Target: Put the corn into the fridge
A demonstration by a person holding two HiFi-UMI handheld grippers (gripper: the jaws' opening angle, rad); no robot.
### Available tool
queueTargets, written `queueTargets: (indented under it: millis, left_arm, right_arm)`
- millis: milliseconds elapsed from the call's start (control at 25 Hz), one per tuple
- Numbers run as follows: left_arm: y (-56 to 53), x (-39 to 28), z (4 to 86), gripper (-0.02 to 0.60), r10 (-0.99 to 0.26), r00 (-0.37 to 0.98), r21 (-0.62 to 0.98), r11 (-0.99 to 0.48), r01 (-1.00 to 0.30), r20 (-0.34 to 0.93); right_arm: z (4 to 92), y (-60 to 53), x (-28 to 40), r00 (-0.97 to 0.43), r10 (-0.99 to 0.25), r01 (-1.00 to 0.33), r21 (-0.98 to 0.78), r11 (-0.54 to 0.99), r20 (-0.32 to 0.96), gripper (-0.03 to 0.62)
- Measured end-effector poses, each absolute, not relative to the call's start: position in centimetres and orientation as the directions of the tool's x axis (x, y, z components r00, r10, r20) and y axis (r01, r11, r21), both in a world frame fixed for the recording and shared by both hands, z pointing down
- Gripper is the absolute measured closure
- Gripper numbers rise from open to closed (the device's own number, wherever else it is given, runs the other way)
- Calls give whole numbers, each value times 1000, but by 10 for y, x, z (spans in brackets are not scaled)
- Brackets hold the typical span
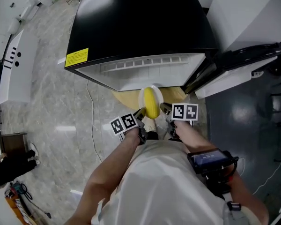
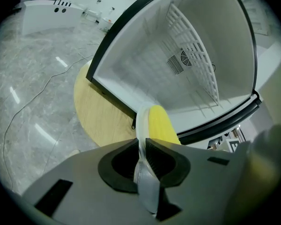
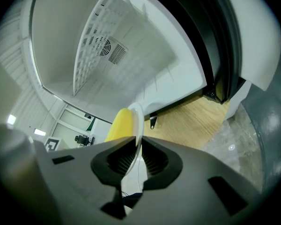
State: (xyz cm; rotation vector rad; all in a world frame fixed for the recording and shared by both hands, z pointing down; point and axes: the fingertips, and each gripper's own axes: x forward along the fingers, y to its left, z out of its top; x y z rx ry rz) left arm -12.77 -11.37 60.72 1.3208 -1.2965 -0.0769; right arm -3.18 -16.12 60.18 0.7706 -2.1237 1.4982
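Yellow corn point(image 1: 152, 103) lies on a white plate point(image 1: 149, 89), and that plate hangs between both tools, just in front of the open fridge point(image 1: 140, 27). Left hand-held gripper point(image 2: 143, 150): jaws almost together, nipping the plate's thin rim between the ribbed pads, with the corn lying just past them on the plate's face. Right hand-held gripper point(image 3: 136, 156): same story on the opposite edge, jaws closed onto the rim with only the plate's thickness between them. So the corn is outside the fridge, carried on the plate close to the opening, above the round wooden disc point(image 1: 123, 97) that shows under the fridge's front. Door point(image 1: 243, 62) swung wide to the right. Inside are white walls, a wire shelf point(image 2: 199, 64) and a round vent on the back wall. Pale marbled floor point(image 1: 51, 102) off to the left.
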Motion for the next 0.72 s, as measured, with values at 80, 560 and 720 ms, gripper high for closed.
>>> queueTargets:
  millis: [80, 560, 720]
  left_arm:
    - [-122, -136, 609, 541, -677, 368, 717, 347, -604, 637]
    - [-151, -153, 603, 541, -672, 361, 698, 329, -636, 646]
    - [-161, -158, 614, 541, -667, 359, 690, 329, -645, 653]
  right_arm:
    - [606, -171, -38, -751, -205, -660, -702, 268, 628, 549]
    - [597, -197, -59, -742, -211, -670, -691, 270, 637, 549]
    - [609, -206, -64, -741, -212, -672, -696, 253, 637, 549]
